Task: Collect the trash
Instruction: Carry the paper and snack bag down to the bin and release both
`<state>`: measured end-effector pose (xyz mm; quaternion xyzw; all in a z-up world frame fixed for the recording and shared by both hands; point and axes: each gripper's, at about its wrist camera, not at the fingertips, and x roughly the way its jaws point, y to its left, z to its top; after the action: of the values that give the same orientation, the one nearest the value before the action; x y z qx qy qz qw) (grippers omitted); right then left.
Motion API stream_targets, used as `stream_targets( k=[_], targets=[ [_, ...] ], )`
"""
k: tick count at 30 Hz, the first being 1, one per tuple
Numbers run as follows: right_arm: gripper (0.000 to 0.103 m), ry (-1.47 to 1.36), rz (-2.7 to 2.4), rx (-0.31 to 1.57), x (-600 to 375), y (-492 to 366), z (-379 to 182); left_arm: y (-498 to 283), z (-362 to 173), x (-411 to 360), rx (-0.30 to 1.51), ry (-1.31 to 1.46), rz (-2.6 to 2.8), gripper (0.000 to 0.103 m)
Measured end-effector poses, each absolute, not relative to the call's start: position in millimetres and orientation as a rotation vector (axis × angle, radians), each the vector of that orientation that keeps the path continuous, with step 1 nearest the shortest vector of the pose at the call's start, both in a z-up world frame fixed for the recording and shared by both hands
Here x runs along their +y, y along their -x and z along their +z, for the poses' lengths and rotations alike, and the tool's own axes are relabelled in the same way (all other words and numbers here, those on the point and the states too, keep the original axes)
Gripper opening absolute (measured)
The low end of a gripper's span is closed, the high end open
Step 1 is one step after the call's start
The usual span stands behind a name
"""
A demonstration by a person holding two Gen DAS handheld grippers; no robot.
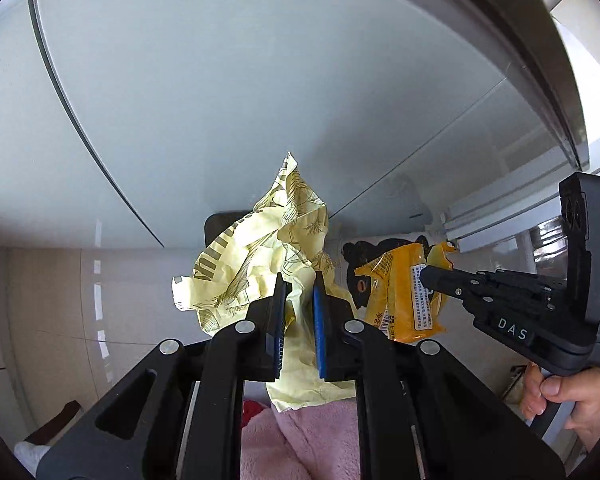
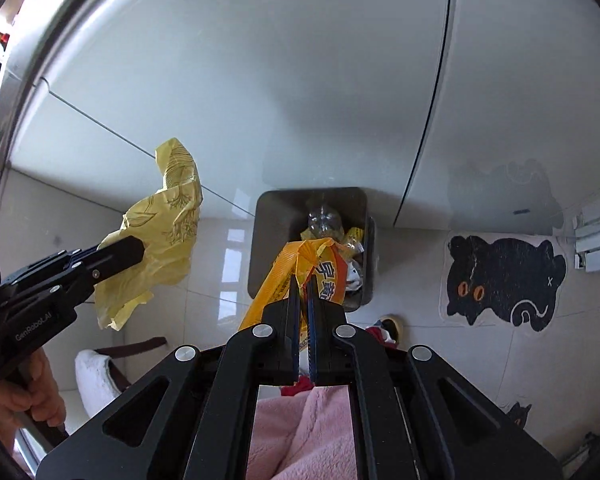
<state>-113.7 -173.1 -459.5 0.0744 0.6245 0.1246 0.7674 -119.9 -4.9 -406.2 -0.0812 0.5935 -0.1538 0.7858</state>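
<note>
Left gripper (image 1: 299, 280) clamps crumpled pale yellow paper (image 1: 256, 264); right gripper (image 2: 303, 284) clamps an orange snack wrapper (image 2: 300, 264) (above a grey bin (image 2: 268, 240) holding trash).

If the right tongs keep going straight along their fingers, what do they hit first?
Probably the open trash bin below: the right tongs, shut on the orange wrapper, point at its mouth, where other litter lies. Depth is unclear.

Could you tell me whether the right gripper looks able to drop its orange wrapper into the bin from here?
Probably yes: the right gripper holds the orange wrapper above the open bin, with nothing between them.
</note>
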Motion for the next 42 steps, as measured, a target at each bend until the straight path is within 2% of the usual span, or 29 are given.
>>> stream_targets(
  k=[6, 12, 18, 19, 24, 25, 27, 28, 29, 30, 31, 32, 34, 35, 37, 42],
  targets=[
    [0.005, -0.137, 0.267, 1.363, -160, 98, -512, 105, -471, -2, 1.340, 0.228, -0.298, 0.011],
    [0.005, -0.091, 0.259, 1.376, -148, 83, -556, 89, -514, -8, 1.362, 0.234, -0.297, 0.011],
    [0.005, -0.078, 0.237, 1.381, -143, 71, -574, 72, -536, -9, 1.383, 0.228, -0.293, 0.012],
    [0.008, -0.077, 0.234, 1.381, -141, 70, -576, 70, -538, -13, 1.383, 0.223, -0.291, 0.012],
    [0.010, -0.093, 0.226, 1.408, -141, 63, -583, 62, -536, -16, 1.386, 0.234, -0.305, 0.019],
    [0.014, -0.093, 0.224, 1.409, -141, 62, -584, 61, -535, -15, 1.383, 0.236, -0.307, 0.020],
    [0.033, -0.088, 0.222, 1.399, -141, 63, -582, 58, -534, -15, 1.381, 0.245, -0.309, 0.024],
    [0.055, -0.090, 0.224, 1.389, -142, 63, -582, 61, -536, -10, 1.377, 0.253, -0.316, 0.027],
    [0.063, -0.089, 0.226, 1.380, -142, 64, -579, 60, -534, -10, 1.375, 0.257, -0.317, 0.035],
    [0.063, -0.081, 0.227, 1.379, -142, 64, -578, 61, -533, -10, 1.373, 0.262, -0.317, 0.041],
    [0.066, -0.073, 0.228, 1.381, -141, 63, -578, 60, -532, -9, 1.372, 0.268, -0.318, 0.054],
    [0.079, -0.067, 0.226, 1.380, -142, 63, -578, 59, -531, -9, 1.369, 0.272, -0.318, 0.064],
    [0.096, -0.051, 0.219, 1.369, -142, 65, -576, 60, -528, -10, 1.361, 0.271, -0.316, 0.073],
    [0.099, -0.046, 0.220, 1.369, -142, 65, -575, 60, -525, -10, 1.357, 0.266, -0.311, 0.080],
    [0.100, -0.041, 0.223, 1.378, -141, 65, -572, 58, -522, -10, 1.349, 0.263, -0.307, 0.086],
    [0.100, -0.046, 0.224, 1.391, -146, 70, -553, 59, -497, -5, 1.339, 0.267, -0.299, 0.095]
  ],
)
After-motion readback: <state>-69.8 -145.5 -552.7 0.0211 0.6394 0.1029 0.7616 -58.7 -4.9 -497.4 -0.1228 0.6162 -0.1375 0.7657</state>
